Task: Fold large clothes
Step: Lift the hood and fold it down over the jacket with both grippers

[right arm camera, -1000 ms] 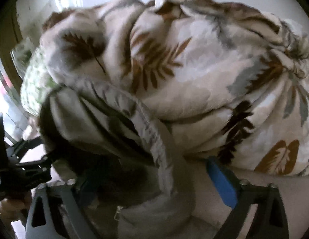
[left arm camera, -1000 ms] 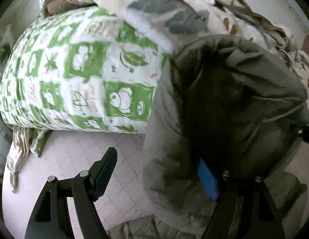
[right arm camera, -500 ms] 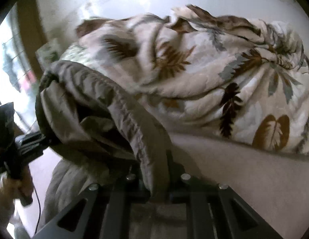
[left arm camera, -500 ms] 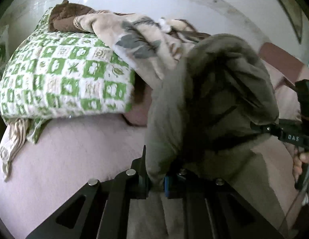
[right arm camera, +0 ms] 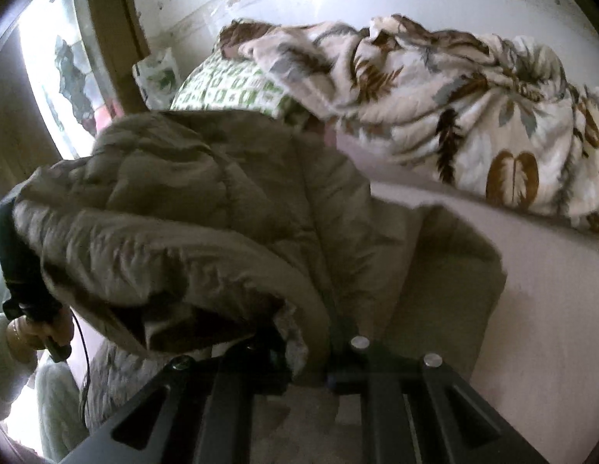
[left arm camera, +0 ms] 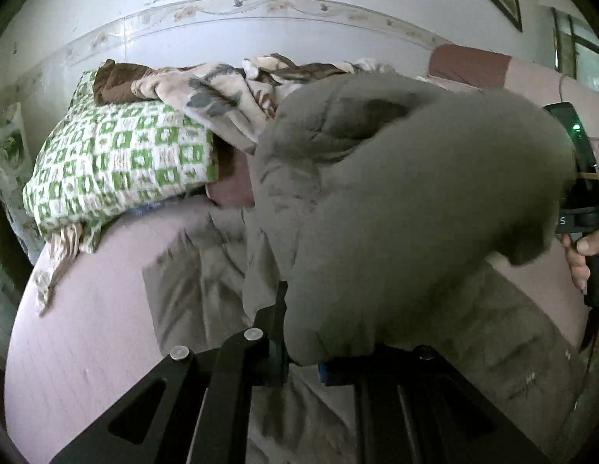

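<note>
Both your grippers pulled back from bedding pile since earlier frame; jaws, then open, now clamped. Left gripper (left arm camera: 303,363): jaws closed on jacket (left arm camera: 396,201) edge. Right gripper (right arm camera: 307,377): jaws closed on jacket edge too. Jacket's upper part lifted, folded toward you; lower part flat on bed (left arm camera: 82,328). Pillow (left arm camera: 117,162), blanket (right arm camera: 454,96) behind.

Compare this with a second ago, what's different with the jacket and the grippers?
Both jaws were open then. Now the left hand-held gripper and the right hand-held gripper are clamped on the olive-grey padded jacket and have drawn it back from the pile, which looks farther off. The green-and-white checked quilt and leaf-print blanket lie as before.
</note>
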Demonstrator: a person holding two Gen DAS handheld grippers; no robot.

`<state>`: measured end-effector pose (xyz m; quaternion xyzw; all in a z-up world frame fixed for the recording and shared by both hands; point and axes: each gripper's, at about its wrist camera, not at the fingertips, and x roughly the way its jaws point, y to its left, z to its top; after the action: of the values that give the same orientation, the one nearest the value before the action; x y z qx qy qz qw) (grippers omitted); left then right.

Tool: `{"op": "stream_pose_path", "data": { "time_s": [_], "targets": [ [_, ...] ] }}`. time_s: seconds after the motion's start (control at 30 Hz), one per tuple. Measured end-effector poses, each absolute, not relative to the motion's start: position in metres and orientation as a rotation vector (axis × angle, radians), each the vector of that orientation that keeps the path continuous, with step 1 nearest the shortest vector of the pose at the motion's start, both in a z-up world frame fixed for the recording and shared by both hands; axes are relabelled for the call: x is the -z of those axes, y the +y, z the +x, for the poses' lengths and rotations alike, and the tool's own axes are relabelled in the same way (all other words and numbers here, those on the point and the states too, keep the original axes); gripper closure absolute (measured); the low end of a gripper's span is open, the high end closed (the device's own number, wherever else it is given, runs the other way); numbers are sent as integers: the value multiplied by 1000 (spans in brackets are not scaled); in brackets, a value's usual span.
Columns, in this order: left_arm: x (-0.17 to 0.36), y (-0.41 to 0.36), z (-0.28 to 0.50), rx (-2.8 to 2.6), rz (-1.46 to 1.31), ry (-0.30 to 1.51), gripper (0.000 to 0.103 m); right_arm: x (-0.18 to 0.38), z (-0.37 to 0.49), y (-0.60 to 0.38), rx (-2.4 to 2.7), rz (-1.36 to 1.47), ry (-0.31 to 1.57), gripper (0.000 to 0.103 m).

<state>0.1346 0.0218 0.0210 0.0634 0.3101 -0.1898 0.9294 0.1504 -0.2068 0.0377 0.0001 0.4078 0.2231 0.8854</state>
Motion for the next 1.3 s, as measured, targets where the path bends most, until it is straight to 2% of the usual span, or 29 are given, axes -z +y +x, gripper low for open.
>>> {"op": "stream_pose_path", "data": {
  "time_s": [0.23,0.33,0.47,0.6,0.8,1.03,1.3],
  "targets": [
    [48,37,112,338,61,765,88,37,138,-211,-389,-43,981,89],
    [40,40,92,357,49,750,83,56,137,-210,-385,-65,1009,89],
    [22,48,69,331,79,760,64,56,134,-209,-384,-84,985,89],
    [6,69,49,303,24,716,60,54,134,-213,-378,-84,959,89],
    [-10,37,87,363,-29,693,59,54,138,-207,-370,-129,951,89],
    [59,-12,143,364,3,916,60,48,114,-210,-344,-138,935,88],
    [70,-8,133,400,-34,898,60,24,84,-205,-367,-309,866,80]
  ]
}}
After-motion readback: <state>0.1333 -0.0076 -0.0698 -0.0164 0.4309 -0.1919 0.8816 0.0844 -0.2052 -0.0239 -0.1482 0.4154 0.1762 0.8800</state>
